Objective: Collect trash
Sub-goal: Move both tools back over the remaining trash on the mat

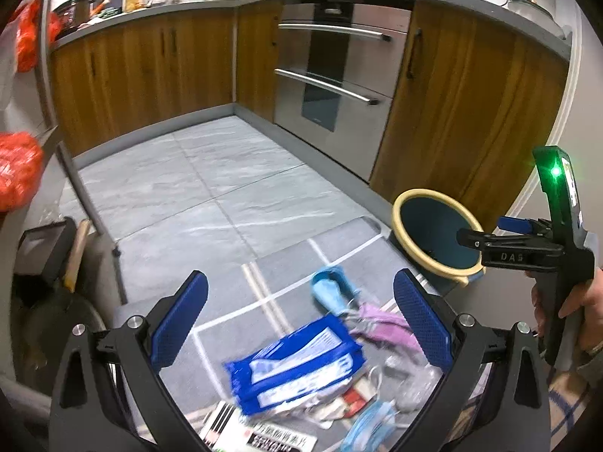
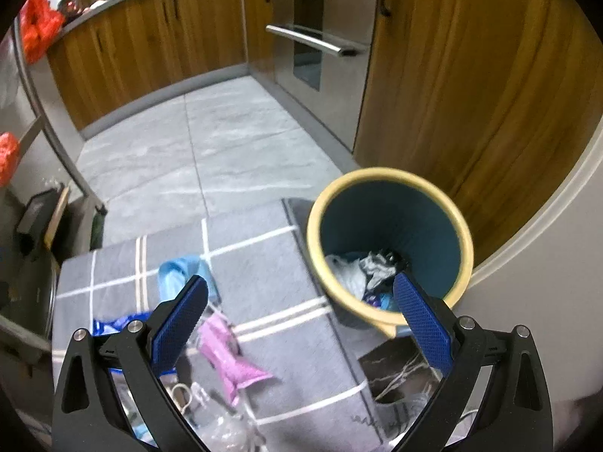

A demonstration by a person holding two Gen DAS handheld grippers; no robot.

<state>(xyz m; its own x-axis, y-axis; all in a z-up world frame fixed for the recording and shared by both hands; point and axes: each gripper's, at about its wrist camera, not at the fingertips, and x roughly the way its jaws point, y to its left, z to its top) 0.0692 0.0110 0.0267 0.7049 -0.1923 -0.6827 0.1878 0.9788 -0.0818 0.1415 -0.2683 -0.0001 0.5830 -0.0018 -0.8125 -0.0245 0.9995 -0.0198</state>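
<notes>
Closest in the left wrist view is the left gripper (image 1: 300,320). Its two flat blue pads with tiny bumps are spread wide and hold nothing. Under them, on a soft gray mat (image 1: 233,301) with white lines, lies a pile of trash. There is a shiny blue wrapper (image 1: 297,367), crinkly and flat. Just beside it is a crumpled pink mask (image 1: 384,326), and a little farther a folded light blue mask (image 1: 331,290). A white pack with black print (image 1: 260,439) sits at the bottom edge.

The right gripper (image 2: 300,320) also has its bumpy blue pads spread apart, with nothing between them. In its own view the pink mask (image 2: 233,365) lies on the mat (image 2: 286,339) below it.

Past the mat's right edge stands a round bin (image 2: 392,207) with a thick yellow rim and dark blue-green walls. At its bottom are crumpled white and black scraps (image 2: 361,267).

Farther back the floor (image 1: 211,188) is smooth gray stone tiles. Behind that are brown wood cabinets (image 1: 143,71) and a shiny metal oven (image 1: 335,75) with long bar handles.
</notes>
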